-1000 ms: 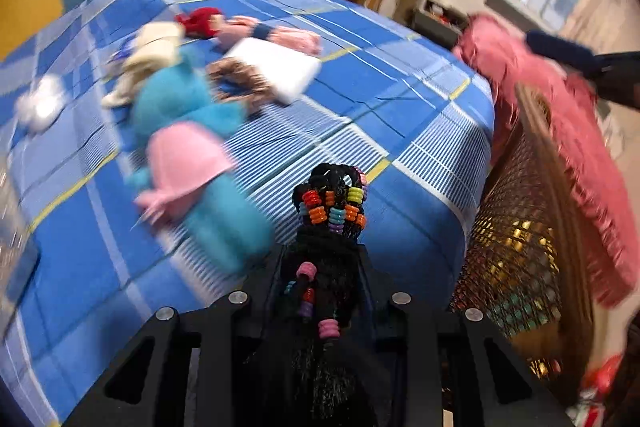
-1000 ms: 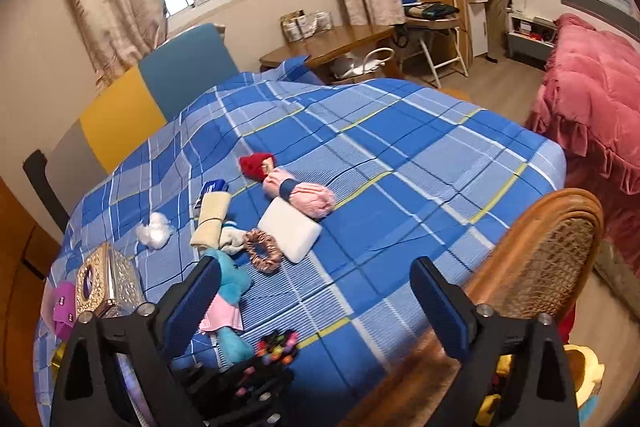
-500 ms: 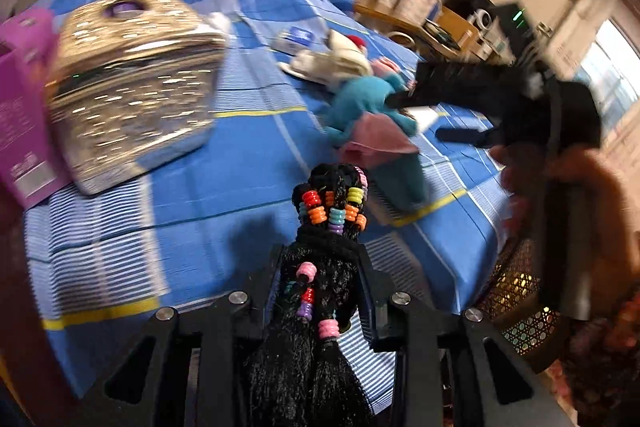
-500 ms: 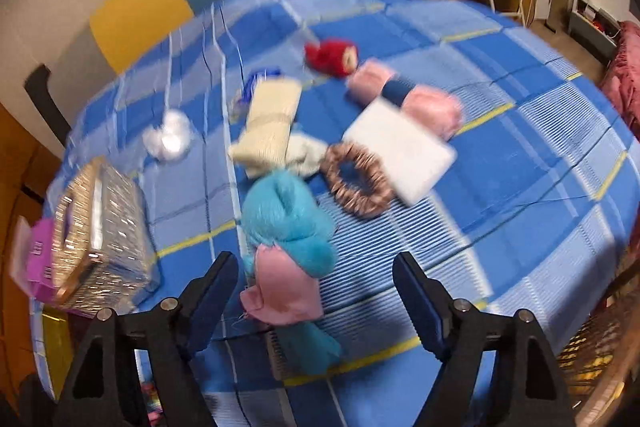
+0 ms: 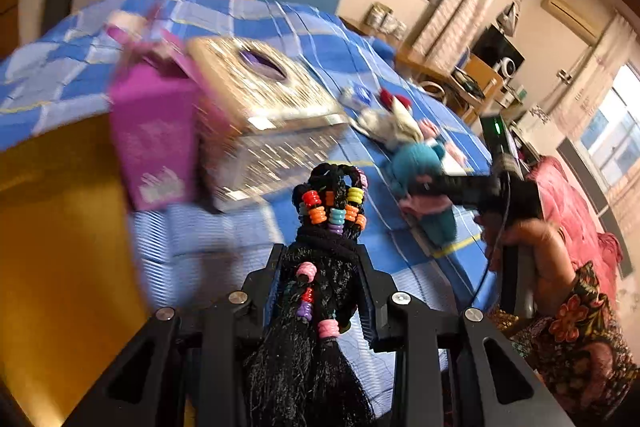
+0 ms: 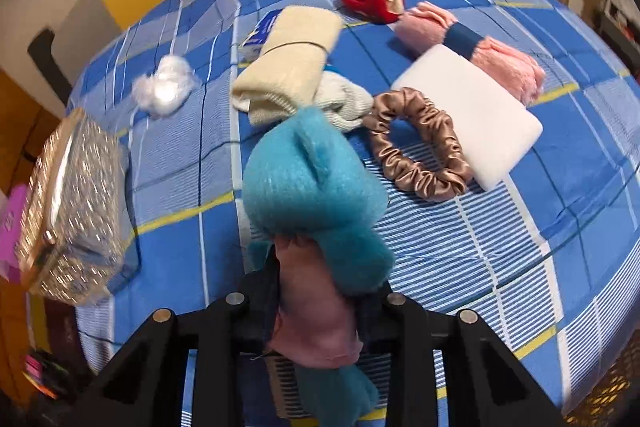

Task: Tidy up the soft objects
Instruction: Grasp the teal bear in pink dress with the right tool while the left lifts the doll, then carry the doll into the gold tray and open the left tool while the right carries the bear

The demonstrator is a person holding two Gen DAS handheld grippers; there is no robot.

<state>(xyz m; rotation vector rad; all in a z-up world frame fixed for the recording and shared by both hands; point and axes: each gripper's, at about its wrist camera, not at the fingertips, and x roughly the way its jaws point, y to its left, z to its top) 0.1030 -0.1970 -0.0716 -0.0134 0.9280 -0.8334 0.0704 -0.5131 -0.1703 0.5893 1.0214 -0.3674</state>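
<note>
The left hand-held gripper (image 5: pixel 320 267) clamps a black beaded tassel (image 5: pixel 324 227) above the bed (image 5: pixel 240 239). Only the right view shows the right hand-held gripper (image 6: pixel 316 291) pinching the teal plush toy (image 6: pixel 308 187) beside a scrunchie (image 6: pixel 420 147).

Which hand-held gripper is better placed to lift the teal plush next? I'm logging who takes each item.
Right. The right hand-held gripper is already shut on the teal plush, while the left hand-held gripper is full, clamped on the beaded black tassel.
</note>
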